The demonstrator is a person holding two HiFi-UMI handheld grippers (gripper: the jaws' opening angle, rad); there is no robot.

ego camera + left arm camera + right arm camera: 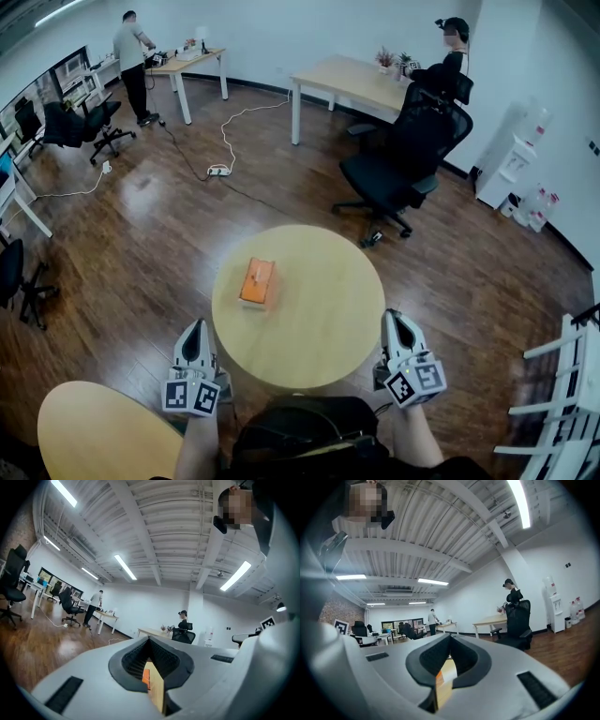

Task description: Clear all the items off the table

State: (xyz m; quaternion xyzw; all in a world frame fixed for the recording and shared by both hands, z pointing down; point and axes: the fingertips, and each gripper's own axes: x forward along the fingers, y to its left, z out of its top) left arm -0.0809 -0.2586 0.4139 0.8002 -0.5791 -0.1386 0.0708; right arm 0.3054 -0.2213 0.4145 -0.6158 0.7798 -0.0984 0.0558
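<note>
An orange box [257,281] lies on the round wooden table [323,328], left of its middle. My left gripper [195,324] hovers by the table's near left edge, jaws shut and empty, pointing towards the box. My right gripper [392,317] hangs at the table's near right edge, its jaws also together with nothing in them. In the left gripper view the gripper [150,640] shows a narrow slit, through which the orange box [146,677] and the tabletop [157,688] appear. In the right gripper view the gripper [450,637] is closed, with a strip of tabletop [446,673] below.
A black office chair [405,155] stands beyond the table. A second round table [94,433] is at the near left, a white rack [565,394] at the right. A power strip with cable [218,171] lies on the wood floor. Two people are at far desks.
</note>
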